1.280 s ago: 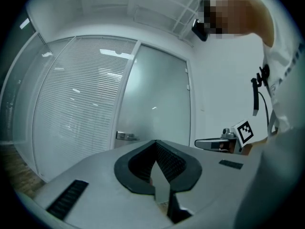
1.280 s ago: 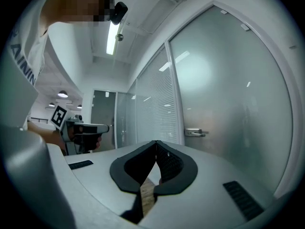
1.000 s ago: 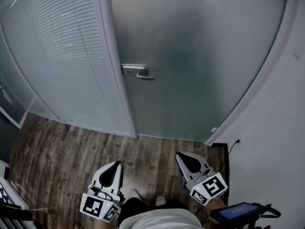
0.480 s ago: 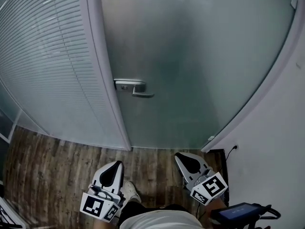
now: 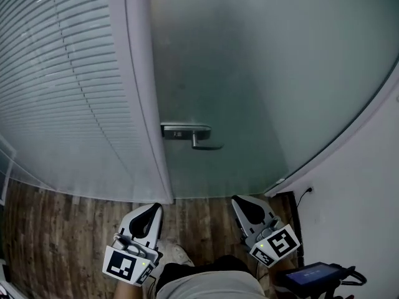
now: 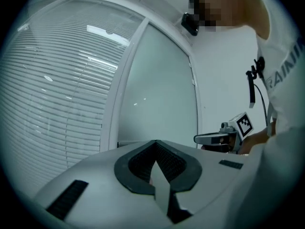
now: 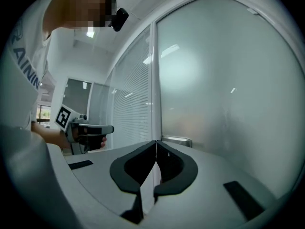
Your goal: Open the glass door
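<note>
The frosted glass door (image 5: 262, 73) stands closed straight ahead, its metal lever handle (image 5: 193, 134) next to the white frame post (image 5: 140, 86). My left gripper (image 5: 151, 209) and right gripper (image 5: 240, 201) are held low, side by side, pointing level at the door's lower part and short of it. Both are shut with nothing between the jaws. The handle sits above and between them. In the left gripper view the left gripper (image 6: 155, 144) faces the door (image 6: 162, 89). In the right gripper view the right gripper (image 7: 156, 143) has the handle (image 7: 176, 140) just beyond its tips.
A glass panel with horizontal blinds (image 5: 62, 86) fills the left. A white wall (image 5: 368, 185) closes in on the right, with a cable (image 5: 305, 195) at its foot. Wooden floor (image 5: 62, 223) lies below. A dark tablet-like device (image 5: 312, 273) sits at the lower right.
The person has stepped closer to the door. The handle now looks larger and lower in the head view. Both grippers came forward with the body and stayed shut.
</note>
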Motion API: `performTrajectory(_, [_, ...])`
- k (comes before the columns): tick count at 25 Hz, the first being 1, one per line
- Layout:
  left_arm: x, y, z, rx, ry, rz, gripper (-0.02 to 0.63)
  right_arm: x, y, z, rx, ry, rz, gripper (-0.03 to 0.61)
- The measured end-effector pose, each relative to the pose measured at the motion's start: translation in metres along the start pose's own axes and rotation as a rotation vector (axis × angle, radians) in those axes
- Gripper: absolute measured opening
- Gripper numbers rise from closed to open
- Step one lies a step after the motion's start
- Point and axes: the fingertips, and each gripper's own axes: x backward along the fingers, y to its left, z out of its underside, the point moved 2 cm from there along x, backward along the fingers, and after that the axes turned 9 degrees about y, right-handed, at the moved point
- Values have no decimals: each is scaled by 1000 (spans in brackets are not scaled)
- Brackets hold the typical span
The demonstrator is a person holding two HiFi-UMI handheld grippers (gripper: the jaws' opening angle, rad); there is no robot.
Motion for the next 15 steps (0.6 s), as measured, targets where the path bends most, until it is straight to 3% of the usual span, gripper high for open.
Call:
performTrajectory(7, [-14, 38, 23, 67, 12, 43, 0, -40, -4, 8, -10, 46, 56, 2])
performTrajectory(15, [-25, 50, 26, 91, -15, 48, 0, -75, -35, 4, 28, 70, 31, 3])
